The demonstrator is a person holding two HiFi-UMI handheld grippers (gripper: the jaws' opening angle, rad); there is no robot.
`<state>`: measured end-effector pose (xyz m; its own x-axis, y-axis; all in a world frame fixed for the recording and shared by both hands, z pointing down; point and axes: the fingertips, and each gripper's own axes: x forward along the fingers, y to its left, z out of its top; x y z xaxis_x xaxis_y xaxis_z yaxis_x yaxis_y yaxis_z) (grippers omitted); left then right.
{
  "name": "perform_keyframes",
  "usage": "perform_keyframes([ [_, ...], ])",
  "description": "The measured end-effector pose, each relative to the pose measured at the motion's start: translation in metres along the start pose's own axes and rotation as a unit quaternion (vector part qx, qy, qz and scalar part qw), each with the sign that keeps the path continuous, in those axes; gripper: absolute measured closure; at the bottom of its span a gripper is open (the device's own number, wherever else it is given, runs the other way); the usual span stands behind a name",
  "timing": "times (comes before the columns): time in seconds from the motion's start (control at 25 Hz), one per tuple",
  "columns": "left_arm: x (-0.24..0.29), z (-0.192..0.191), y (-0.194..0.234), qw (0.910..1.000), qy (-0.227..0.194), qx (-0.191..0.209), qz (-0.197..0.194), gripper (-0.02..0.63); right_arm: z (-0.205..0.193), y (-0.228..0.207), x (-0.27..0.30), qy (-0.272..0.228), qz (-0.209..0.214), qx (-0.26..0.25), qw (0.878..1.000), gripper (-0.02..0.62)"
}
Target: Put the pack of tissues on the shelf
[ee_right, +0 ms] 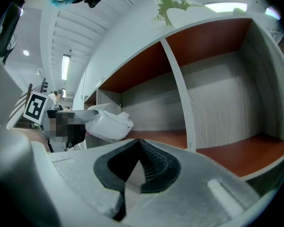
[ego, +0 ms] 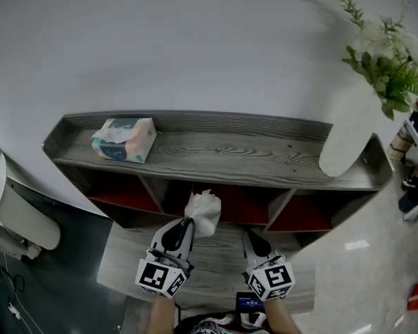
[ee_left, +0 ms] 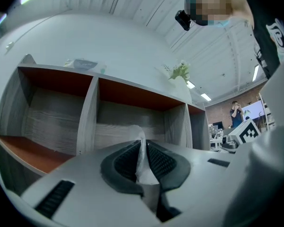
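Pack of tissues (ego: 124, 139): laid flat on the top board of the shelf, toward its left end, with a sheet raised from its opening; touched by neither gripper.
Shelf (ego: 230, 152): grey wood grain, with a low rim at the far side and at both ends; the open compartments below are lined in red-brown and divided by upright panels.
Left gripper (ee_left: 142, 148): held level, pointed at the middle compartments; the jaws are closed to a narrow slit on a single tissue, which is pressed by the pads from both sides.
Tissue (ego: 203, 213): white and crumpled, projecting beyond the left gripper's tips; seen in front of the middle compartment, well apart from the pack.
Right gripper (ee_right: 139, 144): held level, just right of the left one; the jaws are set together at the tips, with nothing caught between them.
Vase (ego: 348, 138): white, stood on the right end of the top board.
Greenery (ego: 386, 54): green sprigs with pale blooms, carried in the vase.
Lower board (ego: 216, 263): grey wood, on the near side, seen beneath both grippers.
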<state>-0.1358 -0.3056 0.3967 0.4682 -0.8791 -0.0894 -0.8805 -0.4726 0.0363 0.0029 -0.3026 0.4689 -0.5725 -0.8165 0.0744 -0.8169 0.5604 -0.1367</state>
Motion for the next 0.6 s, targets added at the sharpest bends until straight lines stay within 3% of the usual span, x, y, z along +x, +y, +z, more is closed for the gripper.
perform_keyframes([
  [0.6,0.034,-0.021,0.006,0.9997,0.018,-0.004,0.014,0.58,-0.005,-0.009,0.01,0.012,0.023,-0.001,1.0,0.591],
])
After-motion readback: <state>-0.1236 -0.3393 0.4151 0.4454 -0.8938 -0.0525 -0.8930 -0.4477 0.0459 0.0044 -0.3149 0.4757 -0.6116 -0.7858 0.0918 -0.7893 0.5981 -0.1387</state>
